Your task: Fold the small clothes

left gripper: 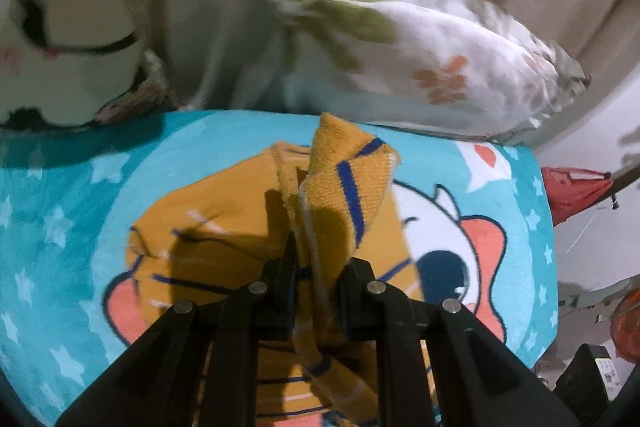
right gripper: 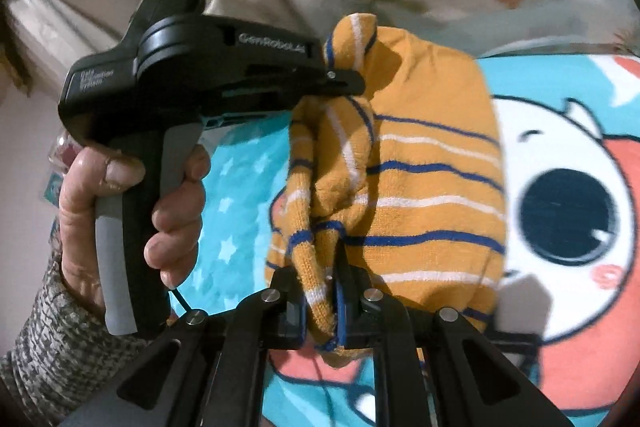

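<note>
Left gripper clamps the striped orange garment at its top edge, right gripper pinches the lower edge. It hangs bunched above the cartoon blanket, no neat fold showing; folding looks barely begun.

Mustard garment striped blue and white; turquoise star-patterned blanket; floral white pillow.

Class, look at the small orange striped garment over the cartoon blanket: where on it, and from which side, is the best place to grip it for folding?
Probably the ribbed striped hems, from above: the orange garment hangs bunched, and the left gripper and right gripper already pinch those thin edges over the blanket.
</note>
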The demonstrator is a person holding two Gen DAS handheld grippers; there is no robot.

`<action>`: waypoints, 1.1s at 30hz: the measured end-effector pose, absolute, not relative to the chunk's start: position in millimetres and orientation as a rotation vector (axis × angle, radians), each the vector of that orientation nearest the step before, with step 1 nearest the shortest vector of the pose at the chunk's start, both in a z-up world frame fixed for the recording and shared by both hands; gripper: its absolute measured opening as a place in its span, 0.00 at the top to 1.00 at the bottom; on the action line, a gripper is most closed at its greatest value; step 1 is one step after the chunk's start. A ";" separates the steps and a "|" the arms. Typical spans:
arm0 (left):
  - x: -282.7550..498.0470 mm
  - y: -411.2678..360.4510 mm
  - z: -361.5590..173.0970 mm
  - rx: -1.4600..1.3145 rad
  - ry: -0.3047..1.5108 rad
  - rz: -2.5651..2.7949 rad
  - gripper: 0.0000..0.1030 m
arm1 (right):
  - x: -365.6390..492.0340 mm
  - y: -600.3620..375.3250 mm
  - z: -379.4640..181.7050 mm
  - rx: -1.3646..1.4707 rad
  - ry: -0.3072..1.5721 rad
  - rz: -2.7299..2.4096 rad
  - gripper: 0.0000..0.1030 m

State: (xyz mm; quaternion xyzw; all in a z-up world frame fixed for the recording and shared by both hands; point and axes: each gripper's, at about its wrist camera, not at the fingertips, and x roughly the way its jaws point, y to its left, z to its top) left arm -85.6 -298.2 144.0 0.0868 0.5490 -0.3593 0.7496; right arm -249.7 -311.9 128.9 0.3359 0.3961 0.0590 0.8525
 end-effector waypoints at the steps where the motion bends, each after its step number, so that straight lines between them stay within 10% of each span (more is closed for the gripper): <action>1: -77.6 -288.7 140.3 0.180 1.207 -0.783 0.85 | -240.9 -304.1 127.2 0.702 0.843 0.130 0.89; 20: -8.2 -207.2 84.1 0.044 1.332 -0.810 0.78 | -172.8 -238.5 86.4 0.618 1.019 0.115 0.89; 28: 6.9 -162.6 79.2 -0.091 1.370 -0.820 0.57 | -169.3 -223.7 81.0 0.502 1.011 0.170 0.54; 33: -0.9 -125.4 82.9 -0.128 1.345 -0.787 0.54 | -176.0 -208.4 96.6 0.378 1.009 0.229 0.52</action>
